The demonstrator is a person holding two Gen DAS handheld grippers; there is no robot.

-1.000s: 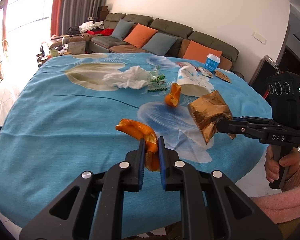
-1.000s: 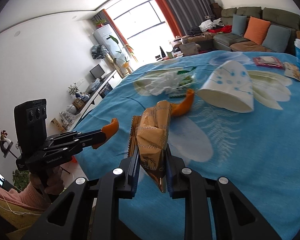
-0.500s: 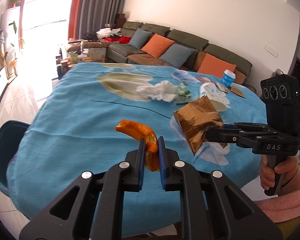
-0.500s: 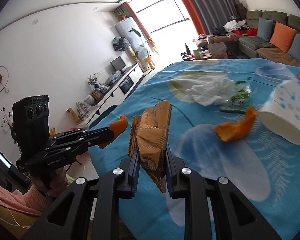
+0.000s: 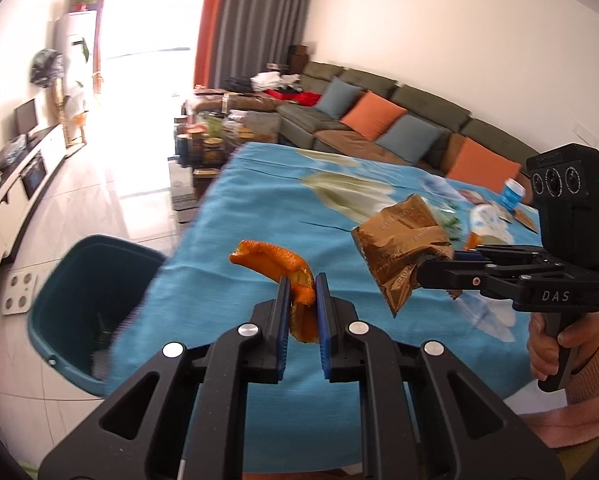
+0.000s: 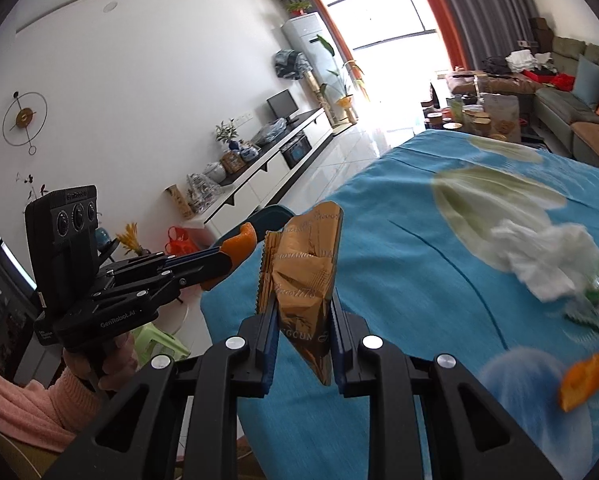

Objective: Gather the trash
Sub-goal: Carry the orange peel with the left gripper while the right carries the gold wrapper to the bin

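My left gripper (image 5: 302, 280) is shut on an orange peel (image 5: 273, 260), held above the table's left edge; it also shows in the right wrist view (image 6: 241, 245). My right gripper (image 6: 304, 300) is shut on a crumpled brown snack wrapper (image 6: 303, 264), also seen in the left wrist view (image 5: 403, 248). A dark teal bin (image 5: 95, 280) stands on the floor just left of the table, below and left of both grippers. On the table lie a white tissue wad (image 6: 547, 256), another orange peel (image 6: 591, 368) and a tipped paper cup (image 5: 489, 224).
The table has a blue cloth (image 5: 259, 200). A blue cup (image 5: 513, 192) and flat packets stand at its far side. A sofa (image 5: 399, 120) runs along the back wall. A white TV cabinet (image 6: 267, 176) lines the left wall across tiled floor.
Both grippers have swung left with their loads, from over the table's middle toward its left edge. The teal bin has come fully into the left wrist view.
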